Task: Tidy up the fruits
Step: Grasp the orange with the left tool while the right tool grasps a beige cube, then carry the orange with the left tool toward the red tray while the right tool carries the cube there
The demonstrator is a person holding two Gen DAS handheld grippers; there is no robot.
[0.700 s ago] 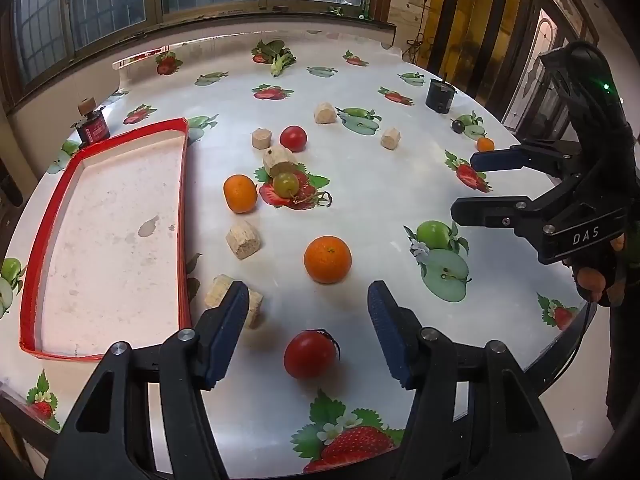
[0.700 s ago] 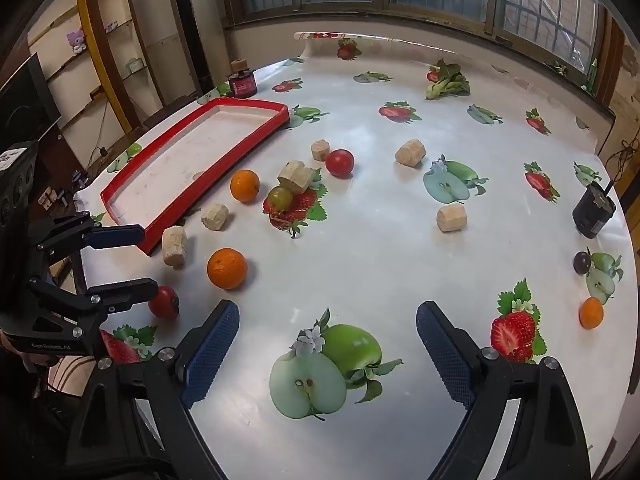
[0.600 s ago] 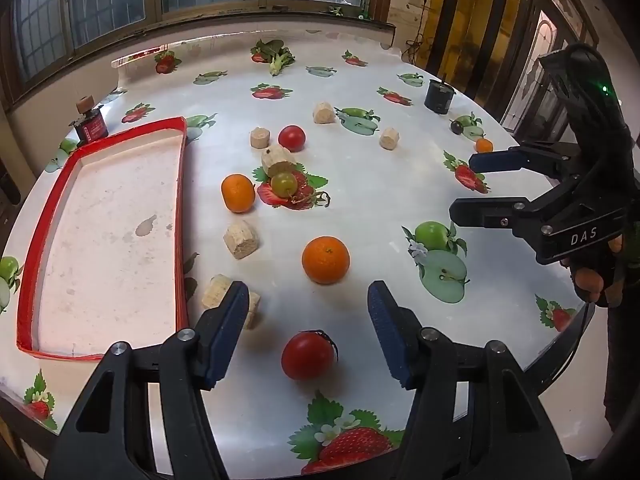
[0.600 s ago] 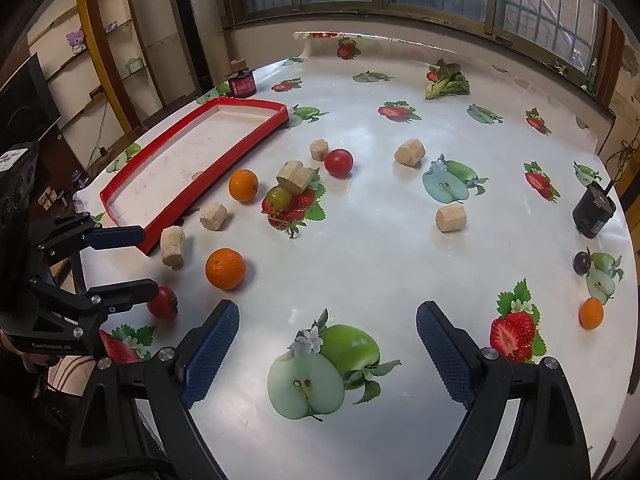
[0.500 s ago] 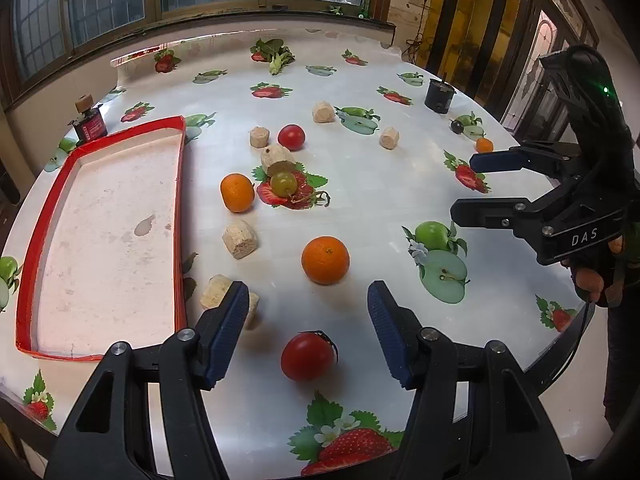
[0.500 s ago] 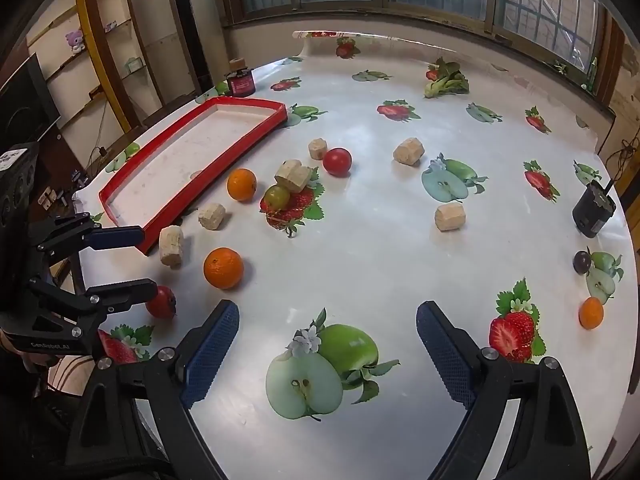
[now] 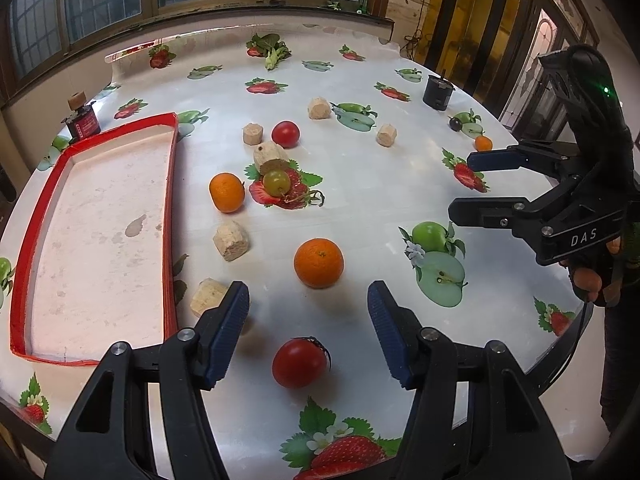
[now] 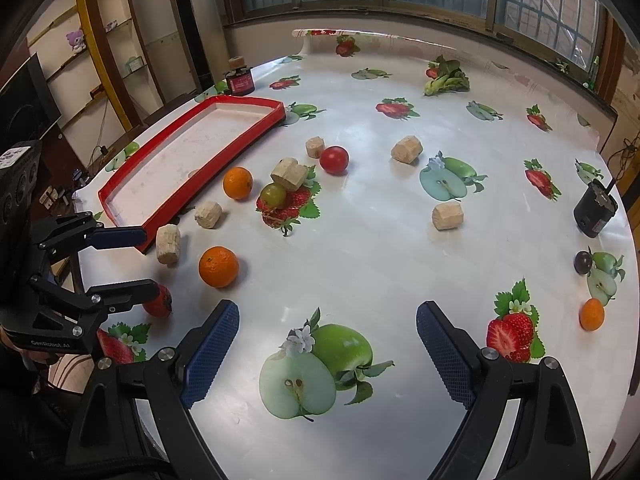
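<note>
My left gripper (image 7: 306, 334) is open and empty, its fingers either side of a red tomato (image 7: 300, 363) at the table's near edge; the tomato shows partly hidden in the right wrist view (image 8: 159, 301). An orange (image 7: 319, 263) lies just beyond it. A second orange (image 7: 227, 192), a green grape (image 7: 276, 181) and another tomato (image 7: 285, 134) lie further out. A small orange (image 8: 592, 314) and a dark grape (image 8: 583, 262) lie at the right. The empty red tray (image 7: 24, 240) is on the left. My right gripper (image 8: 328, 354) is open and empty above a printed apple.
Several cork pieces (image 7: 231, 240) lie scattered among the fruit. A dark red jar (image 7: 82, 120) stands behind the tray. A black cup (image 8: 595, 210) stands near the table's right edge. A leafy green vegetable (image 8: 446, 78) lies far back. The tablecloth carries printed fruit pictures.
My left gripper has crept slightly forward and left over the tomato. The right gripper has drifted slightly. Nothing was grasped.
</note>
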